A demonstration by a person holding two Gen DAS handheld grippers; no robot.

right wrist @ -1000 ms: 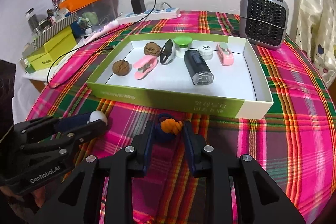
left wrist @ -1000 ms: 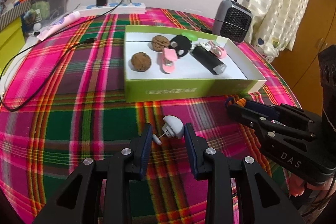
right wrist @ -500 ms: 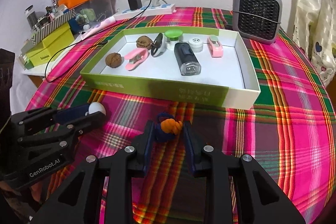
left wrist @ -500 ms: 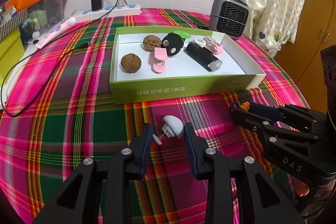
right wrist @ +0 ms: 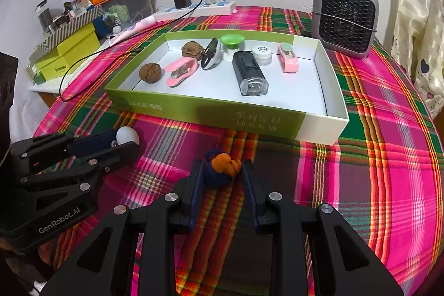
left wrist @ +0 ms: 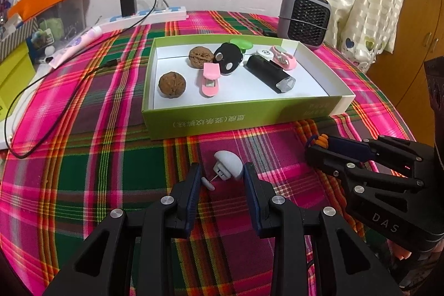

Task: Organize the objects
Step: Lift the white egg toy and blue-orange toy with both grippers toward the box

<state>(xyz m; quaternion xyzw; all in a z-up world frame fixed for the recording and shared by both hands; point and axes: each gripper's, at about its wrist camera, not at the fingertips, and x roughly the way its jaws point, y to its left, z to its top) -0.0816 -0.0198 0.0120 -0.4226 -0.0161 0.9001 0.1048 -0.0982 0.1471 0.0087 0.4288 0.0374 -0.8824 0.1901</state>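
Observation:
A small white mushroom-shaped peg with a thin pin is held just above the plaid cloth, and my left gripper is shut on it. A blue-and-orange knotted cord is clamped in my right gripper, which is shut on it. Each gripper shows in the other's view: the right gripper beside the left one, the left gripper with the white peg. Just beyond both lies the green box, holding two walnuts, pink clips, a black flashlight and several small items.
A grey fan heater stands behind the box's right end. A power strip with a charger and a black cable run along the back left. Yellow boxes and clutter sit off the table's left edge.
Both grippers keep their hold. The left view has swung a little, so the box now sits slightly more to the left; in the right view it looks a bit further off.

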